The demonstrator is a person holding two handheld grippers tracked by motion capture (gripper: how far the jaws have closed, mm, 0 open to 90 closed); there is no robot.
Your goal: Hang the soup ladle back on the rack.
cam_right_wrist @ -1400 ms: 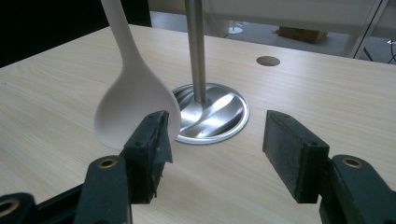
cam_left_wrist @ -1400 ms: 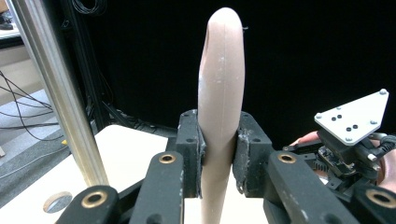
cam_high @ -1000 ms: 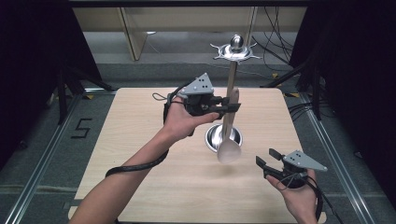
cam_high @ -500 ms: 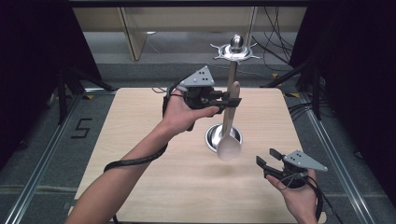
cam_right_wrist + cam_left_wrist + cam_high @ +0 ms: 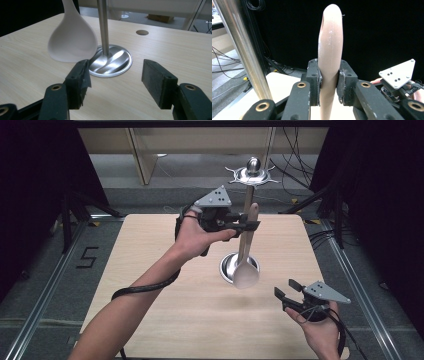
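While left tool (image 5: 248,225) clamps beige spoon (image 5: 246,270) beside steel stand (image 5: 248,195), right tool (image 5: 286,289) gapes wide, floor mark "5" (image 5: 87,257).

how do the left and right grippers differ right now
The left gripper is shut on the spoon, raised beside the stand's pole; the right gripper is open and empty, low near the table's front edge. Both are hand-held with black jaws.

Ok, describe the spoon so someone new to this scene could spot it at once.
Start at the wooden table and find the steel stand rising from a round base near its middle. Just in front of the pole, the left claw grips the spoon by its handle, bowl hanging down. It is pale beige and matte, unlike the shiny metal beside it.
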